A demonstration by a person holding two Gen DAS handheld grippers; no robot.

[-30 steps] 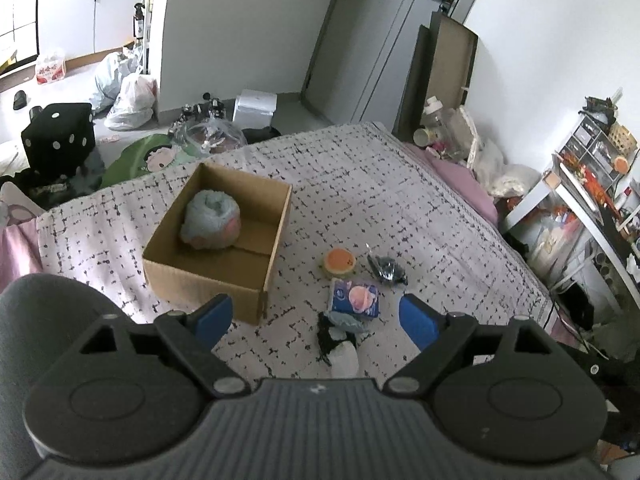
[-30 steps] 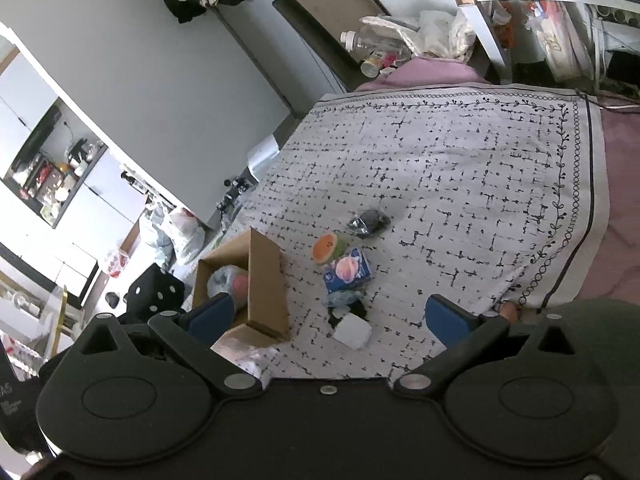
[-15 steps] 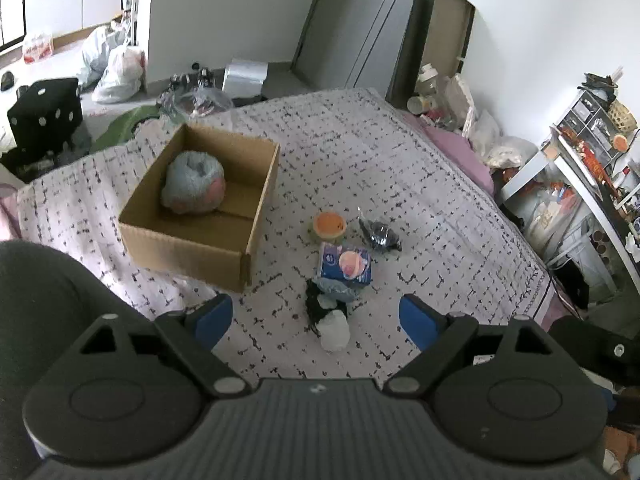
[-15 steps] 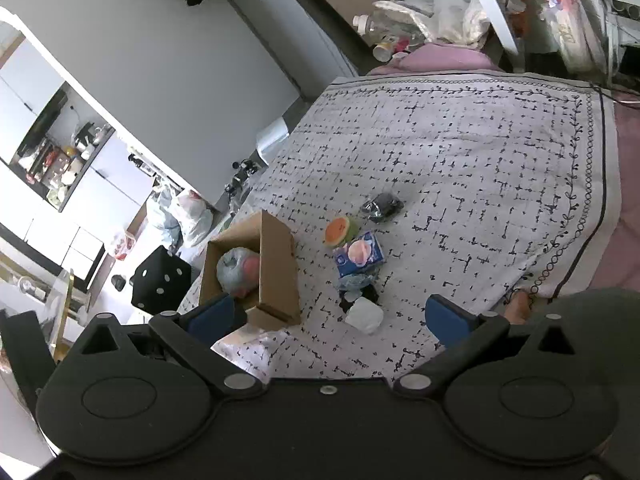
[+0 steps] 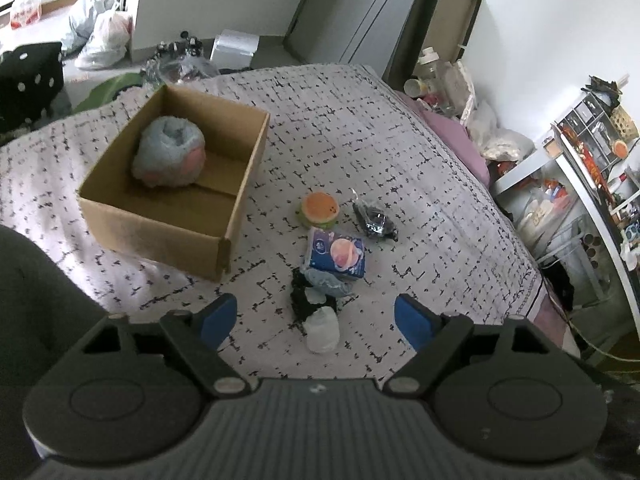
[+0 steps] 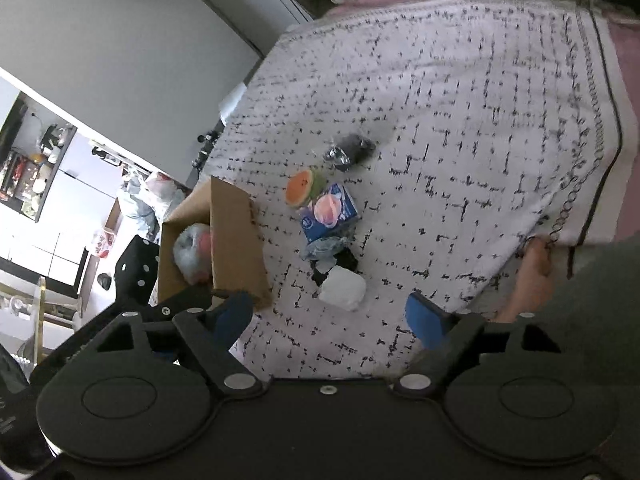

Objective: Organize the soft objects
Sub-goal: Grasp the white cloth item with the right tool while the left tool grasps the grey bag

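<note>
An open cardboard box (image 5: 224, 216) (image 6: 234, 236) stands on the bed and holds a fluffy blue and pink plush (image 5: 170, 152) (image 6: 192, 250). To its right lie an orange burger toy (image 5: 320, 209) (image 6: 302, 189), a dark crinkly packet (image 5: 374, 220) (image 6: 352, 149), a blue tissue pack (image 5: 336, 256) (image 6: 330, 212), a pale blue bundle on black fabric (image 5: 320, 286) (image 6: 324, 250) and a white roll (image 5: 323, 329) (image 6: 344, 289). My left gripper (image 5: 316, 318) is open and empty above the white roll. My right gripper (image 6: 330, 316) is open and empty just short of the white roll.
A white bedspread with black dashes (image 5: 360, 128) (image 6: 460, 120) covers the bed. A cluttered desk and shelves (image 5: 592, 152) stand to the right. Bags (image 5: 100, 36) and a black dotted cube (image 5: 28, 76) lie on the floor behind the bed.
Both grippers have moved closer to the pile of soft objects, which looks larger now. The right view has tilted downward. Both stay open.
</note>
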